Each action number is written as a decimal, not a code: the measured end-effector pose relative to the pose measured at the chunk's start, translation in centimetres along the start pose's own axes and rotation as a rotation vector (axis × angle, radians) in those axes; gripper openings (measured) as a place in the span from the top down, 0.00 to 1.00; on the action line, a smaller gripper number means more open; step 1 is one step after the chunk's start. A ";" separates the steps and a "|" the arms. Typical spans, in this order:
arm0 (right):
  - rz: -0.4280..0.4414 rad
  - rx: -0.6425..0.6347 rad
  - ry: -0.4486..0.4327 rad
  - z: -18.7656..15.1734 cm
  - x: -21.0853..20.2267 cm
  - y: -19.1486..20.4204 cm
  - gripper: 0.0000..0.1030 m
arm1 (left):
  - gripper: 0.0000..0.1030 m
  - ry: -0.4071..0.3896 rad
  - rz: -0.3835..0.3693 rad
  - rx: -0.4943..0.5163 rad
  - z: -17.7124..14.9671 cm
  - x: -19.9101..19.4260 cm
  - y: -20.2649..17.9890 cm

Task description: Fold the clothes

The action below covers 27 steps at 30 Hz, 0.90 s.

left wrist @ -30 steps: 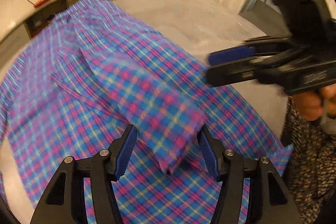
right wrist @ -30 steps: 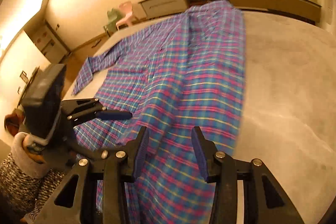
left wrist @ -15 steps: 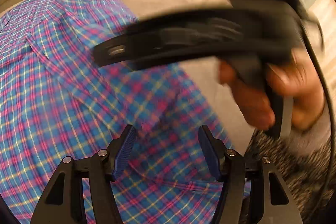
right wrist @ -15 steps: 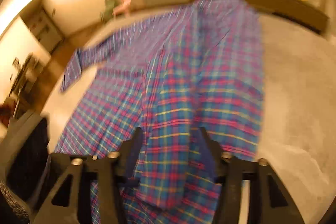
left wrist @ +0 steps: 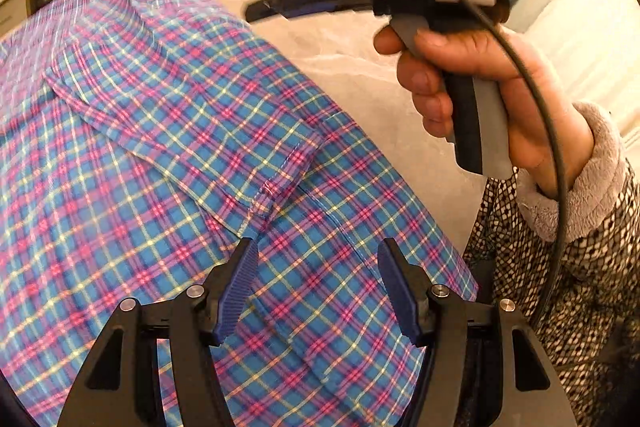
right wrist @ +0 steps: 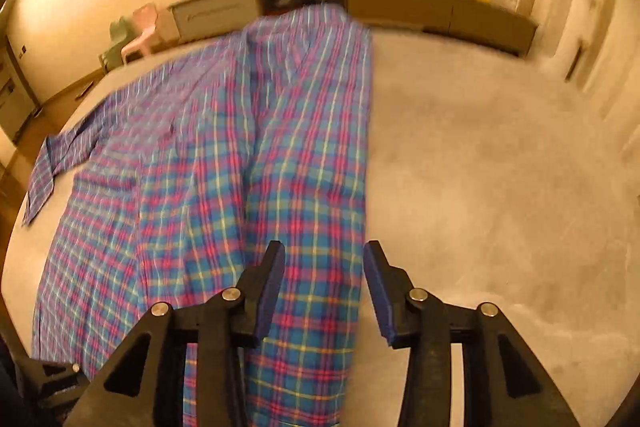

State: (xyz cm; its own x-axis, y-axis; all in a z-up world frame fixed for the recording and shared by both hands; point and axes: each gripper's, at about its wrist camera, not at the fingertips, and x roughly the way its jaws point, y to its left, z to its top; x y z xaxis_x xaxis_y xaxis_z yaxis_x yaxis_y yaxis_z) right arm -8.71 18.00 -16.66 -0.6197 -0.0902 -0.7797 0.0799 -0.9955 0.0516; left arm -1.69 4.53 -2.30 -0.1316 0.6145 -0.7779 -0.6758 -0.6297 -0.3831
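Note:
A blue, pink and yellow plaid shirt point(left wrist: 160, 147) lies spread on the grey table point(left wrist: 352, 67). One sleeve is folded across its body, the cuff point(left wrist: 280, 187) just ahead of my left gripper point(left wrist: 316, 247), which hovers open over the cloth with nothing pinched. A hand point(left wrist: 460, 79) holds my right gripper point(left wrist: 260, 13) above the shirt's right edge. In the right wrist view the right gripper point(right wrist: 324, 247) hangs over the shirt point(right wrist: 280, 147) near its straight folded edge. Its jaws are closing with only flat cloth beneath them. The other sleeve point(right wrist: 52, 163) lies stretched out at the left.
Bare table point(right wrist: 480, 167) spreads to the right of the shirt. A long counter point(right wrist: 400, 3) with small items runs along the back wall, and small chairs point(right wrist: 136, 35) stand at the far left. Curtains point(left wrist: 580, 7) hang at the right. A patterned sleeve point(left wrist: 560, 287) is close by.
The sleeve end that stood bunched between my left fingers now lies flat on the shirt. The right gripper has swung across to the shirt's right folded edge.

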 end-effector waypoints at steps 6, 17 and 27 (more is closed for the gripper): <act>0.187 -0.196 0.143 -0.3 2.3 5.8 0.57 | 0.39 -0.181 0.085 -0.129 1.4 -6.3 4.0; 0.245 -0.315 0.022 3.9 -3.8 17.1 0.32 | 0.39 -0.887 0.438 -1.348 -17.6 -27.6 18.8; 0.481 -0.607 0.156 6.9 4.5 44.8 0.32 | 0.39 -0.948 0.489 -1.442 -20.6 -28.0 19.6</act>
State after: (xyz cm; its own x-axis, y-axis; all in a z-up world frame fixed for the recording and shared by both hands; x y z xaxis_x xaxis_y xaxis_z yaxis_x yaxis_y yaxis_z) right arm -13.28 -27.24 -13.52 -0.2960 -0.4571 -0.8387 0.7514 -0.6536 0.0910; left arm 3.72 -34.83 1.71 -0.7849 -0.0267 -0.6190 0.5815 -0.3765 -0.7211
